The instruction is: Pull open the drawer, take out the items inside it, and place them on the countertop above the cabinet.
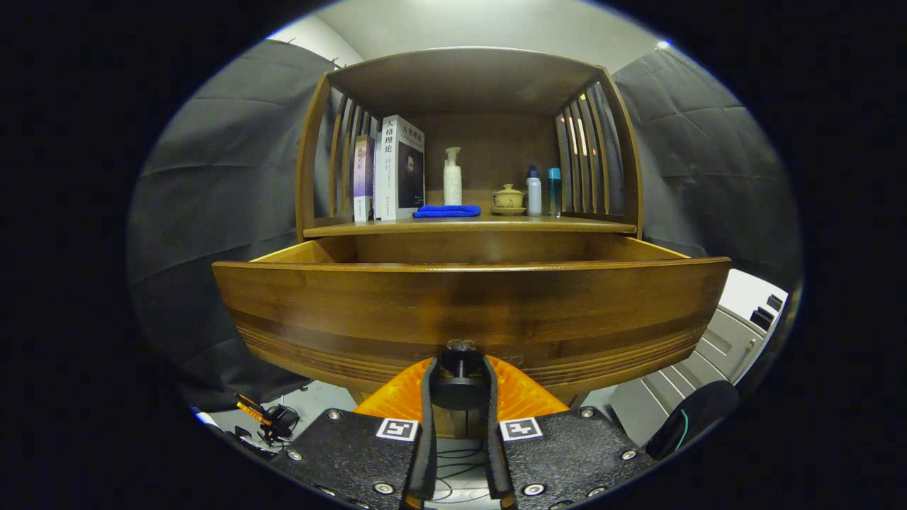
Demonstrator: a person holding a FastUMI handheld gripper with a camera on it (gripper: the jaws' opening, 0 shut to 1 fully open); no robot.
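The wooden drawer [468, 304] of the cabinet stands pulled out toward me, its front panel close ahead. A dark round knob [459, 370] hangs at the panel's lower middle. My gripper [459, 375] is shut on that knob, one finger on each side of it. The drawer's inside is hidden behind the front panel. Above the drawer lies the countertop [468, 225] inside the open shelf. A folded blue cloth [446, 211] rests on it near the front.
On the countertop stand two books [397, 170] at the left, a white pump bottle [452, 177], a lidded tea cup on a saucer [508, 200] and two small bottles [543, 191]. Slatted sides close the shelf. A grey case [723, 347] lies lower right.
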